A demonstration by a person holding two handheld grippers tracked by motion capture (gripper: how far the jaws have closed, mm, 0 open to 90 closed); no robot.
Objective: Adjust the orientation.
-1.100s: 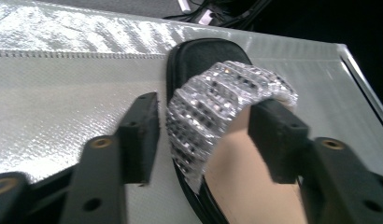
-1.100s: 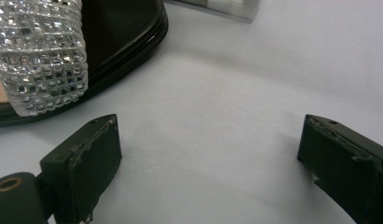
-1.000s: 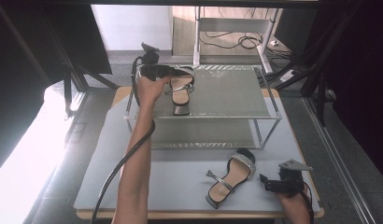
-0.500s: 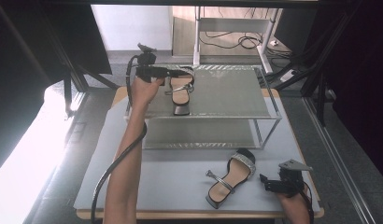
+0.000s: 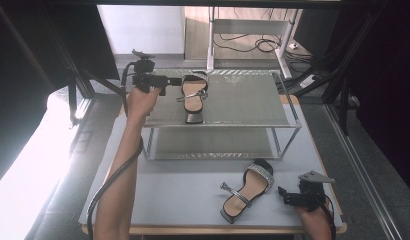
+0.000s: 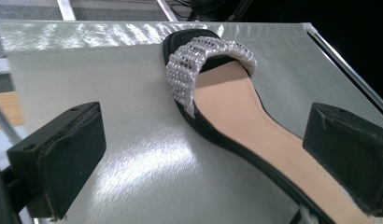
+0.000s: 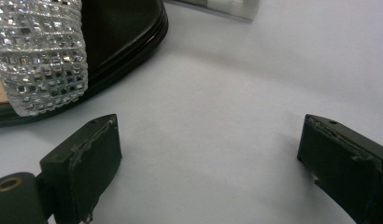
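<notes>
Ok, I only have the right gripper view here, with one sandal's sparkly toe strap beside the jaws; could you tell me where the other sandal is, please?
Observer: The other sandal lies on the top shelf of the rack, toe pointing away from the person.
Operator: Thank you. Is the left gripper holding it?
Observer: No. The left gripper has just been opening its jaws; they stand wide and press on nothing, with that sandal just past their tips.
Operator: And how does my sandal lie overall?
Observer: The sandal on the table lies flat in front of the rack, toe toward it, heel toward the person, just left of the right gripper.
</notes>
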